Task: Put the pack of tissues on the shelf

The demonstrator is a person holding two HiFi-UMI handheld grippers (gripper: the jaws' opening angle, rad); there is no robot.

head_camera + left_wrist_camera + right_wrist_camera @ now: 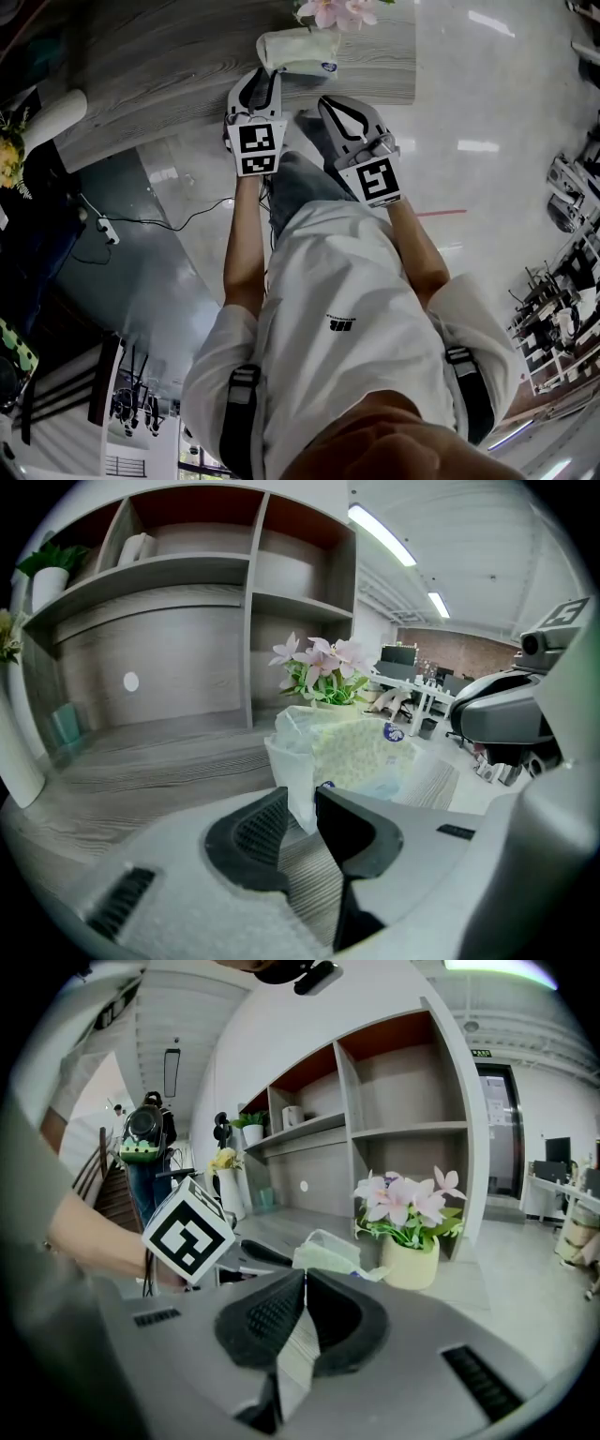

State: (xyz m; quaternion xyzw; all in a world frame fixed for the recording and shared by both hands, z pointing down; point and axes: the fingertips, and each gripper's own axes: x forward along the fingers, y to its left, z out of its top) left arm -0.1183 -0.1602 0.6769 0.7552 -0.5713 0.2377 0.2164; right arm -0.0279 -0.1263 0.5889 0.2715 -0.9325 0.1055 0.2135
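Head view: the pack of tissues (298, 52) is lying on the wooden counter (159, 56) at 12 o'clock, just below the flowers (336, 11). The left gripper (263, 77) is reaching its near end and the right gripper (330, 105) is hanging beside it at 1 o'clock. Left gripper view: the jaws are pinching the pack's loose wrapper edge, and the shelf (251, 597) is standing beyond at 11 o'clock. Right gripper view: the jaws are sitting pressed together on nothing, with the pack ahead at 12 o'clock. Judgement: the grasp is made; lifting and shelving are remaining.
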